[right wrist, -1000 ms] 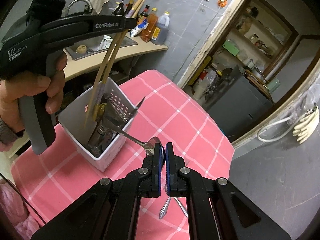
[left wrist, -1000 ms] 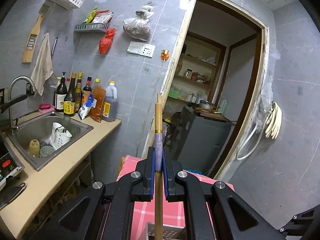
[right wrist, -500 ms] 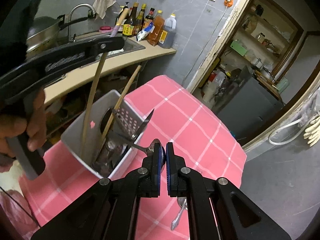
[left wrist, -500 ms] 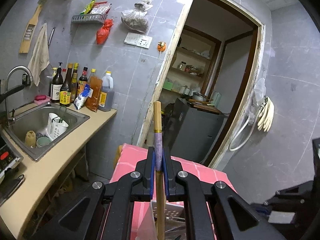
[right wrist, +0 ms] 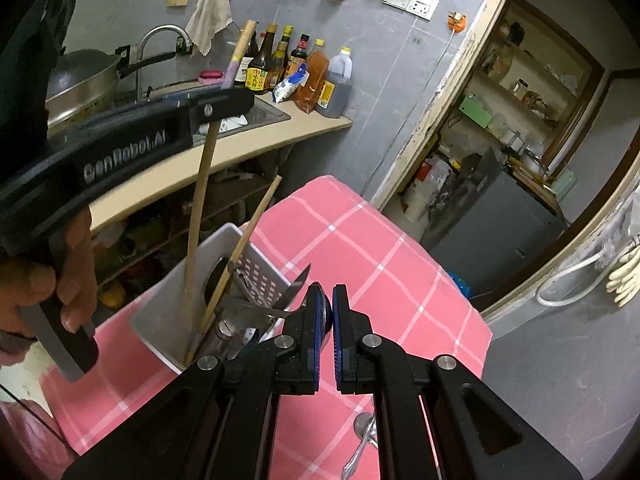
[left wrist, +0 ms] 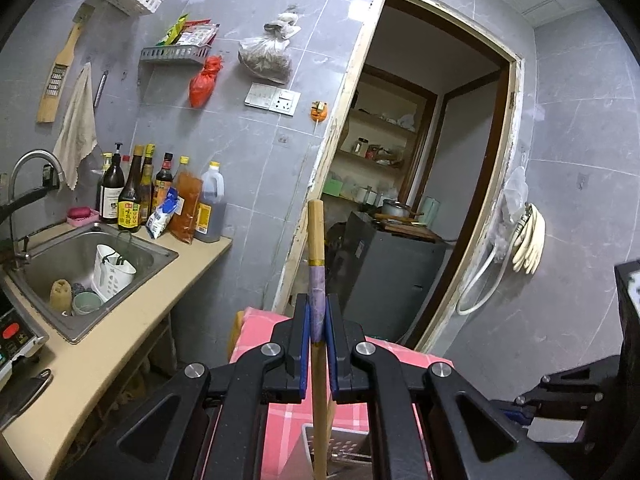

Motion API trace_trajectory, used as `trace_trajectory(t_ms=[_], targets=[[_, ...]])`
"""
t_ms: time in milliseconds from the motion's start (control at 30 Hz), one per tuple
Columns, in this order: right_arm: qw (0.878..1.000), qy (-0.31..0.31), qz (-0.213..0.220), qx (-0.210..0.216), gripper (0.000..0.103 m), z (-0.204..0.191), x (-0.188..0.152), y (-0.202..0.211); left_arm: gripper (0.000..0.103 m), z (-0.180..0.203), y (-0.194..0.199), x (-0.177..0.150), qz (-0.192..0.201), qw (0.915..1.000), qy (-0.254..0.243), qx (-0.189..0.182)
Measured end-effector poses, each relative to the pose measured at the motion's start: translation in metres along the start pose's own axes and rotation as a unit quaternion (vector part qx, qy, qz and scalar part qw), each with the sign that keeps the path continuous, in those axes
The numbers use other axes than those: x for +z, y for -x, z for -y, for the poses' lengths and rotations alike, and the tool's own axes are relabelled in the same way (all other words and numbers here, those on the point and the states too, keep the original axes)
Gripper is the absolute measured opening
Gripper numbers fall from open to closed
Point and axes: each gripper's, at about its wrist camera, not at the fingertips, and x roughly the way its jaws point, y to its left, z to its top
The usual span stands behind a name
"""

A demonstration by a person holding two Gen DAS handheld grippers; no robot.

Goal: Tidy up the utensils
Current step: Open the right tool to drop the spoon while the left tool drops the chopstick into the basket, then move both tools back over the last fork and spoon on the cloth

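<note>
My left gripper (left wrist: 318,308) is shut on a wooden chopstick (left wrist: 316,240) with a purple band, held almost upright. In the right wrist view a hand holds that left gripper (right wrist: 224,100) above a white utensil holder (right wrist: 160,304), and the chopstick (right wrist: 200,200) has its lower end inside. A second chopstick (right wrist: 248,236) leans loose in the holder, beside a knife blade (right wrist: 296,284). My right gripper (right wrist: 326,300) is shut on the bowl of a metal spoon (right wrist: 322,312), whose handle reaches left over the holder's rim.
The holder stands on a table with a pink checked cloth (right wrist: 360,248). Another spoon (right wrist: 364,436) lies on the cloth under my right gripper. A counter with a sink (left wrist: 80,264) and bottles (left wrist: 128,196) is at the left, a doorway (left wrist: 420,200) behind.
One of the two chopsticks came free and now leans in the holder. The other stands steeper in my left gripper. My right gripper has carried the spoon closer to the holder.
</note>
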Motion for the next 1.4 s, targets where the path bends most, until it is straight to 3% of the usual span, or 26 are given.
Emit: trace_trajectory(t_ms=[167, 400, 533, 700, 800, 1067, 1167, 1300, 1400], targets=[[1.0, -0.012, 0.007, 0.014, 0.006, 0.003, 0.005, -0.001, 0.007, -0.001, 0.002, -0.012, -0.021, 0.9998, 0.002, -0.006], [0.993, -0.089, 0.034, 0.073, 0.012, 0.021, -0.005, -0.011, 0.007, -0.016, 0.007, -0.02, -0.059, 0.9975, 0.031, -0.025], [0.976, -0.173, 0.048, 0.123, 0.02, 0.039, -0.024, -0.023, 0.008, -0.019, 0.007, -0.021, -0.072, 0.9962, 0.034, -0.034], [0.956, -0.243, 0.064, 0.151, 0.027, 0.049, -0.053, -0.037, 0.011, -0.017, 0.008, -0.024, -0.086, 0.9951, 0.027, -0.04], [0.949, -0.262, 0.08, 0.156, 0.036, 0.05, -0.063, -0.041, 0.023, -0.018, 0.007, -0.027, -0.091, 0.9945, 0.032, -0.041], [0.939, -0.288, 0.094, 0.163, 0.037, 0.049, -0.073, -0.047, 0.024, -0.014, 0.008, -0.03, -0.097, 0.9942, 0.028, -0.036], [0.936, -0.295, 0.101, 0.163, 0.043, 0.053, -0.075, -0.046, 0.025, -0.013, 0.008, -0.03, -0.097, 0.9942, 0.028, -0.035], [0.933, -0.302, 0.124, 0.152, 0.045, 0.057, -0.079, -0.037, 0.042, -0.013, 0.013, -0.028, -0.087, 0.995, 0.03, -0.038], [0.93, -0.307, 0.148, 0.135, 0.051, 0.062, -0.083, -0.026, 0.043, -0.012, 0.015, -0.027, -0.083, 0.9955, 0.028, -0.037]])
